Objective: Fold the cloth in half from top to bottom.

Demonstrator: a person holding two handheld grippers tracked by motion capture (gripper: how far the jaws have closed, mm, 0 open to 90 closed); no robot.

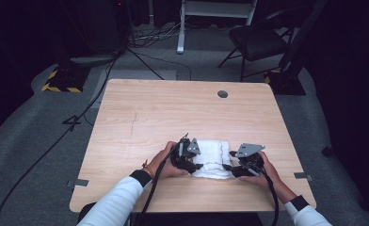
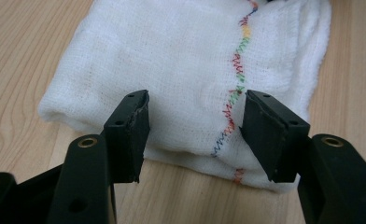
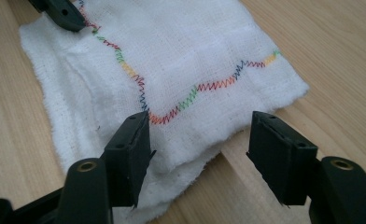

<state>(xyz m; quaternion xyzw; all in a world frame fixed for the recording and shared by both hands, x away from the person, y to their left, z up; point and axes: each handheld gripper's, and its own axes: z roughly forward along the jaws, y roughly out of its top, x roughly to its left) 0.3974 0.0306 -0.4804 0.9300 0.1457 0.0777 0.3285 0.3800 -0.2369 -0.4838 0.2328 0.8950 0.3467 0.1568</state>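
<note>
On the left side of the worktop (image 1: 126,117), the person's left hand (image 1: 166,165) comes in from the near edge, white sleeve and dark cuff behind it, and holds the left gripper (image 1: 192,165) low at the left edge of the folded white cloth (image 1: 213,157). In the left gripper view its jaws stand apart over the cloth (image 2: 172,70), one on each side of a stretch of the near folded edge, and neither pad presses on the fabric (the coloured zigzag stitching (image 2: 235,79) runs up between them, nearer the right jaw).

The cloth itself lies flat in the near middle of the worktop, between the two hands, folded into a thick rectangle with several layers showing at its edges.

To the right, the right hand (image 1: 262,169) cups the right gripper (image 1: 227,167) just as low, pointing inward at the cloth's right edge. In the right gripper view its jaws are also parted: one hangs over a corner of the cloth (image 3: 172,70), the other over bare wood beside it, with nothing clamped.

I judge the step in hand to be the pause between folds: the cloth rests free, both grippers poised at opposite ends. A further fold would call for each pair of jaws to slide onto an edge and close on all the layers there together, then lift evenly so the stack does not slip apart.
</note>
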